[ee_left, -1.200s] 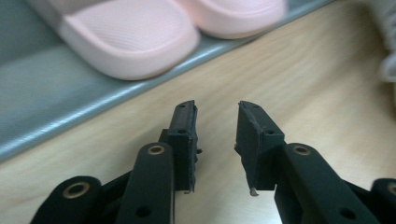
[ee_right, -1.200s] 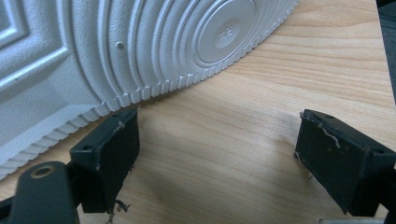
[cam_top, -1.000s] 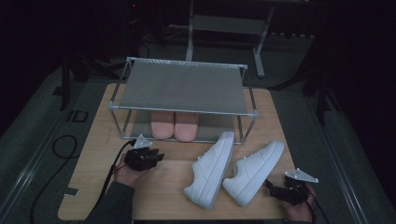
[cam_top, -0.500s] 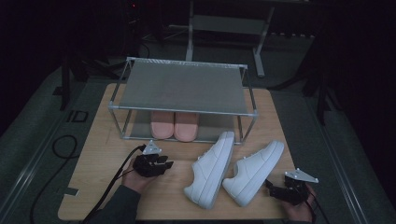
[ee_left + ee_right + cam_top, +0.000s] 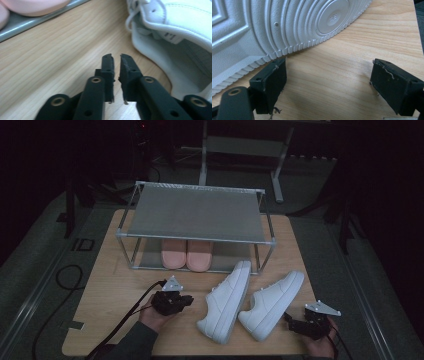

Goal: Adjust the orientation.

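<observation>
Two white sneakers lie on their sides on the wooden table [image 5: 107,285]. The left sneaker [image 5: 227,302] turns its opening [image 5: 175,37] toward my left gripper [image 5: 190,299]. That gripper [image 5: 117,56] sits just short of the shoe's collar; its jaws have just been closing and now leave only a thin slit with nothing in it. The right sneaker [image 5: 272,305] shows its ribbed sole [image 5: 274,25] to my right gripper [image 5: 288,319]. The right gripper [image 5: 327,63] stands open and empty over bare wood, with one jaw close under the sole's edge.
A metal rack [image 5: 195,212] with a grey top shelf stands behind the shoes. A pair of pink slippers [image 5: 187,254] [image 5: 32,6] rests on its lower shelf. Cables trail from the left gripper toward the table's near left edge. Dark floor surrounds the table.
My left gripper has slid right toward the left sneaker and its jaws look narrower. The right gripper and both sneakers have stayed where they were.
</observation>
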Tool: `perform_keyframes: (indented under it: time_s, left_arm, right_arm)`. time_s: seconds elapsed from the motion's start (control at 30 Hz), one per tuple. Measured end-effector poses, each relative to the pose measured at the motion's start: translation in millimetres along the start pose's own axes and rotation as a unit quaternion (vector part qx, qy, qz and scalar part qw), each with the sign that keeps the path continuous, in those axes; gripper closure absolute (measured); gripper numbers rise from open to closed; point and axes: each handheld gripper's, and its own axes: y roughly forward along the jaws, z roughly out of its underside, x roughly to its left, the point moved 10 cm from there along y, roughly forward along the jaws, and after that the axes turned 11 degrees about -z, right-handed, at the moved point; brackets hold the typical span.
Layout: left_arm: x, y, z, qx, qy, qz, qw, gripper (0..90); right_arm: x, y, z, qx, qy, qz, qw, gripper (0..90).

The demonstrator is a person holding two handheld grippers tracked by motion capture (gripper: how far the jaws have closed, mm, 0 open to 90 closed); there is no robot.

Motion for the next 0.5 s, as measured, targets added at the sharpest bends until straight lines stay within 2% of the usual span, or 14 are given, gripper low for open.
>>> perform_keyframes:
  time_s: [0.07,0.13,0.17,0.47,0.5]
  left_arm:
    - [-5.9,1.8,-1.5,0.002,0.007,0.008,0.9999,85.8]
    - [-5.9,1.8,-1.5,0.002,0.007,0.008,0.9999,86.4]
    - [-14.4,4.2,-3.5,0.001,0.013,0.022,0.9997,86.4]
    - [-36.5,16.5,-4.6,0.015,0.039,0.051,0.9978,88.0]
    - [-38.6,17.4,-5.4,0.013,0.037,0.055,0.9977,88.2]
  right_arm:
    - [0.0,0.0,0.0,0.0,0.0,0.0,1.0,13.3]
    - [0.0,0.0,0.0,0.0,0.0,0.0,1.0,13.3]
    - [0.0,0.0,0.0,0.0,0.0,0.0,1.0,13.3]
    - [0.3,-0.1,0.1,0.0,0.0,0.0,1.0,13.3]
    - [0.3,-0.1,0.1,0.0,0.0,0.0,1.0,13.3]
